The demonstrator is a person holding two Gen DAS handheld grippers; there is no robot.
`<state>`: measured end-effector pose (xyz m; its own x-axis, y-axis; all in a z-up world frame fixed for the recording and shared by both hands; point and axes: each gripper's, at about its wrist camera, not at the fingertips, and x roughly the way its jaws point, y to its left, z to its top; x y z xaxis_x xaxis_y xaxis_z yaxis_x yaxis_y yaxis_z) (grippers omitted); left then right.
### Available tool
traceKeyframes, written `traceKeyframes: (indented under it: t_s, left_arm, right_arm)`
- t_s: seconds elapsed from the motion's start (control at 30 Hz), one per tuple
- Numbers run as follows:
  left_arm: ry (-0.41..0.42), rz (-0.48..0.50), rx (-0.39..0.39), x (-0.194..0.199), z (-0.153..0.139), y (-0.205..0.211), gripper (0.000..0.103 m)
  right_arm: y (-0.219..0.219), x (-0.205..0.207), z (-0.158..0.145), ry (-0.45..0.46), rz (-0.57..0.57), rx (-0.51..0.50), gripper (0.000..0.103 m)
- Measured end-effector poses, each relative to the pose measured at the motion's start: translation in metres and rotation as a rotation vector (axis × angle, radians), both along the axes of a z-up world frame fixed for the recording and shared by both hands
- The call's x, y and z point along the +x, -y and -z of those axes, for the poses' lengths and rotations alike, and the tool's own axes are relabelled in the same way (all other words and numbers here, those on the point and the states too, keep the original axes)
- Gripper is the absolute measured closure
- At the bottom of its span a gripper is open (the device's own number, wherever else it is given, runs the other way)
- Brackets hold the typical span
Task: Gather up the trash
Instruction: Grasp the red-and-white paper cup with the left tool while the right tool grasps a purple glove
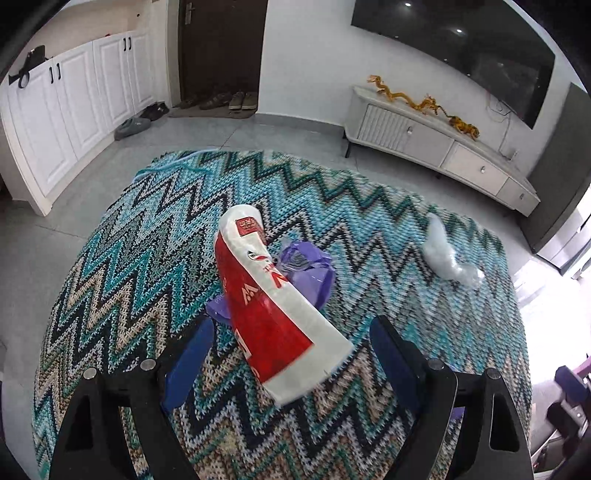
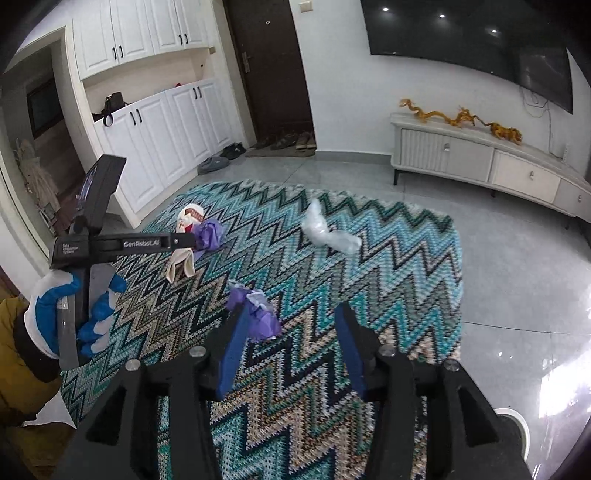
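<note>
Now both grippers are reaching: left gripper (image 1: 291, 354) gapes empty around the red-and-white wrapper (image 1: 273, 299) mid-rug (image 1: 110, 277), right gripper (image 2: 291, 347) half-open, empty, beside purple scrap (image 2: 258, 314); each must close next.

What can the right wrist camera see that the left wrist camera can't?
Only the right wrist view shows the gloved left hand gripping its tool, a second purple scrap by the right tongs, which are open, and the cupboards' upper doors.

Only the left wrist view shows the open left tongs around the near end of the red and white wrapper.

Both show the zigzag rug, that wrapper, the purple wrapper beside it, the clear plastic bag, the TV stand and the dark door.
</note>
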<state>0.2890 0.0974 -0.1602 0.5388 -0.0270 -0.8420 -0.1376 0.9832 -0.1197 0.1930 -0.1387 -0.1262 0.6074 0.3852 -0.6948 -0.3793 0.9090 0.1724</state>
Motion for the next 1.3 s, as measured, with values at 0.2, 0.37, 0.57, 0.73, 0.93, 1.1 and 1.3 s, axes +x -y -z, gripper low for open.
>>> traceKeyframes:
  t_s: [0.2, 0.37, 0.57, 0.73, 0.93, 1.1, 1.3]
  left_arm:
    - [-0.053, -0.022, -0.006, 0.012, 0.02, -0.01, 0.017]
    - [-0.069, -0.053, -0.072, 0.007, 0.031, -0.03, 0.017]
    - [-0.061, -0.087, -0.177, -0.005, 0.037, -0.063, 0.019]
    - [-0.068, -0.093, -0.239, -0.01, 0.047, -0.08, 0.04]
    - [-0.067, -0.103, -0.307, -0.008, 0.053, -0.096, 0.054]
    - [-0.054, -0.104, -0.35, -0.012, 0.053, -0.105, 0.056]
    - [-0.011, -0.077, -0.394, -0.026, 0.047, -0.111, 0.06]
  right_arm:
    - [-0.034, 0.034, 0.034, -0.067, -0.103, 0.007, 0.05]
    - [-0.052, 0.054, 0.052, -0.103, -0.145, 0.0, 0.05]
    - [-0.066, 0.058, 0.066, -0.127, -0.185, -0.01, 0.05]
    - [-0.074, 0.057, 0.071, -0.143, -0.199, -0.024, 0.05]
    - [-0.076, 0.055, 0.071, -0.147, -0.183, -0.031, 0.051]
    - [-0.078, 0.052, 0.073, -0.164, -0.171, -0.078, 0.066]
    - [-0.085, 0.042, 0.076, -0.163, -0.157, -0.125, 0.074]
